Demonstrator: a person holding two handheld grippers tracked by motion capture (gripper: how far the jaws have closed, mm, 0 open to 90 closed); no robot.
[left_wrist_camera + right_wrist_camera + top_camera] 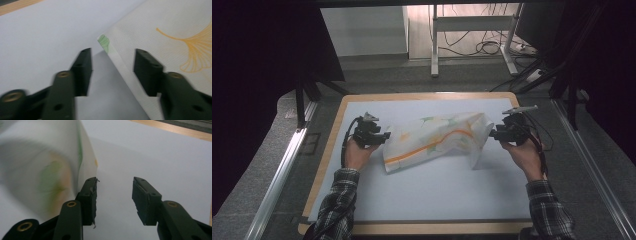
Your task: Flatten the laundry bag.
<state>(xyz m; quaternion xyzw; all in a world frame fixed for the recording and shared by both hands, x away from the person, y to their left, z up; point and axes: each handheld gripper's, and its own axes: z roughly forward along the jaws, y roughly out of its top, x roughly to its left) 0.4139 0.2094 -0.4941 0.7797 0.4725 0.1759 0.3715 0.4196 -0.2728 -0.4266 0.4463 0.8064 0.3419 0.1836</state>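
Observation:
A white cloth (437, 140) printed with orange and green leaves lies crumpled across the middle of the white mat (422, 190). Its right end stands up off the mat in a fold. My left gripper (385, 136) sits at the cloth's left edge. In the left gripper view my left gripper (112, 53) is open, and the cloth's hem (120, 62) runs between the jaws without touching the pads. My right gripper (492, 134) is at the cloth's right end. In the right gripper view my right gripper (115, 180) is open, with the blurred cloth (45, 165) hanging just outside its left jaw.
The mat lies on a wood-rimmed board (329, 150). Metal rails (282, 170) run along both sides of the table. Desk legs (434, 45) and loose cables (484, 47) stand on the floor beyond the far edge.

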